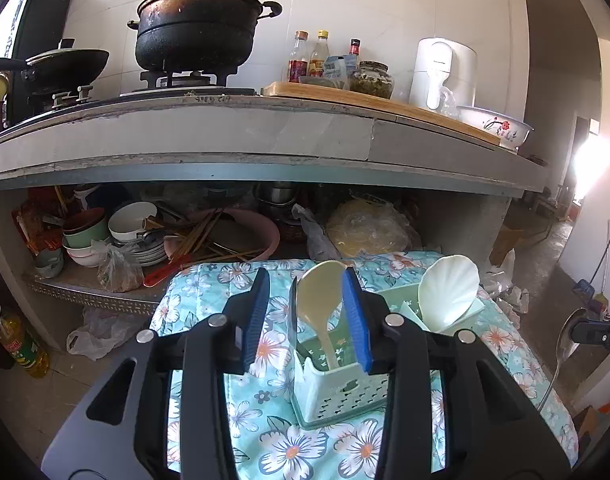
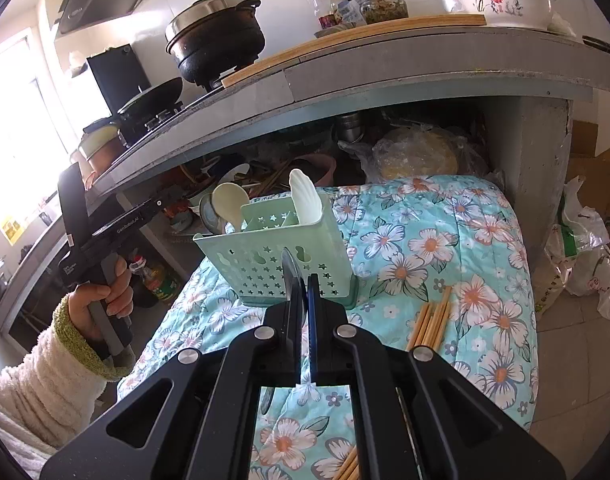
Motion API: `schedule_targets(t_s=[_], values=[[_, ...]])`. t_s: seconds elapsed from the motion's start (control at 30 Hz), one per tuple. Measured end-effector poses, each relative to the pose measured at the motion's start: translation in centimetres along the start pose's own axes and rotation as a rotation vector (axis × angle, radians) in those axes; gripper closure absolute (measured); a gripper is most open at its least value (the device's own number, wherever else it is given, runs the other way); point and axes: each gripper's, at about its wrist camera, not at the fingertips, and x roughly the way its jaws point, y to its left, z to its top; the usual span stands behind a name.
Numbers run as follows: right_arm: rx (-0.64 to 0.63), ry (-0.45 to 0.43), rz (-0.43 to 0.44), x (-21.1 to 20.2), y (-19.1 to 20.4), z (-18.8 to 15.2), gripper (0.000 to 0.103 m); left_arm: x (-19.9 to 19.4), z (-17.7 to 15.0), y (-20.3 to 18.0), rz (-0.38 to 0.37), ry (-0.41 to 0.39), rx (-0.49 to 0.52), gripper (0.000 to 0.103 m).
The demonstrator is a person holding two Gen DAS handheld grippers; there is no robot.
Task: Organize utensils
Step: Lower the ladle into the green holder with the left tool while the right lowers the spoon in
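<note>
Both tongs face the caddy (image 2: 281, 248); right tongs (image 2: 303, 284) clamp a metal spoon (image 1: 565, 344).

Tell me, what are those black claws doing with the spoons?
A person is sorting utensils into a green caddy on a flowery cloth. The right claw is shut on a metal spoon. The left claw is open near a cream spoon standing in the caddy. Chopsticks lie on the cloth.
</note>
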Motion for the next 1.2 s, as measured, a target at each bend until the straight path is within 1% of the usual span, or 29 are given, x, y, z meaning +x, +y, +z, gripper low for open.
schedule_targets(t_s=[0.17,0.27,0.4,0.53,0.63,0.77,0.93,1.1,1.2], values=[[-0.022,-0.062,-0.011,-1.5,0.5,1.8,0.1,-1.8,-0.6,0.3,-0.017,-0.005,-0.026,0.067],[-0.043,-0.13,-0.021,-2.8,0.9,4.0,0.1,-3.1,-1.2,0.5,-0.009,-0.009,-0.03,0.066],[-0.07,-0.228,-0.024,-3.9,1.8,7.2,0.1,-4.8,-2.6,0.9,0.011,-0.002,-0.043,0.064],[-0.106,-0.31,-0.041,-3.3,2.7,10.3,0.1,-6.2,-4.4,1.8,0.028,0.018,-0.074,0.063],[-0.137,-0.339,-0.058,-1.6,3.3,11.8,0.1,-7.1,-5.8,2.6,0.051,0.036,-0.097,0.063],[-0.189,-0.34,-0.105,1.5,3.8,12.8,0.1,-8.2,-7.3,3.9,0.081,0.047,-0.13,0.063],[-0.227,-0.289,-0.162,5.7,3.5,12.0,0.1,-9.0,-8.1,5.3,0.113,0.054,-0.155,0.063],[-0.24,-0.237,-0.158,7.8,3.2,10.3,0.1,-9.3,-8.2,6.0,0.123,0.046,-0.163,0.063],[-0.257,-0.212,-0.14,8.6,3.4,9.3,0.1,-9.3,-8.3,6.0,0.121,0.048,-0.164,0.063]])
